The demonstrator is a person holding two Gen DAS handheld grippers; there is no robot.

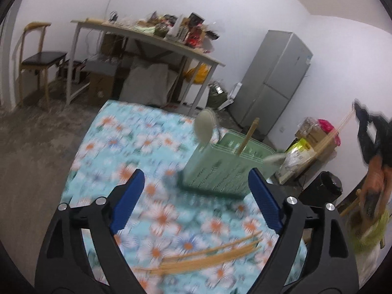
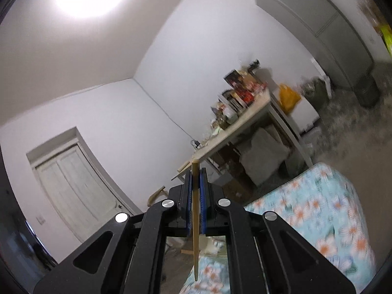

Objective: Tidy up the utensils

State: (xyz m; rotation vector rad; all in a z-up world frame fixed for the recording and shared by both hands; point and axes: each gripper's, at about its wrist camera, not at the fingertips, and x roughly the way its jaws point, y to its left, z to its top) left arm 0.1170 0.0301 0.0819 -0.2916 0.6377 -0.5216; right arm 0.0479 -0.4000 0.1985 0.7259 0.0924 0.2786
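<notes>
In the left wrist view, a green utensil holder stands on the floral tablecloth, with a pale spoon and a wooden chopstick upright in it. Several loose chopsticks lie on the cloth near me. My left gripper is open and empty, a little short of the holder. My right gripper is shut on a single wooden chopstick, held upright above the table; it also shows at the right edge of the left wrist view, blurred.
A long white table piled with clutter stands behind, with a chair to its left and a grey fridge to its right. Bags and boxes sit by the right wall. A white door shows in the right wrist view.
</notes>
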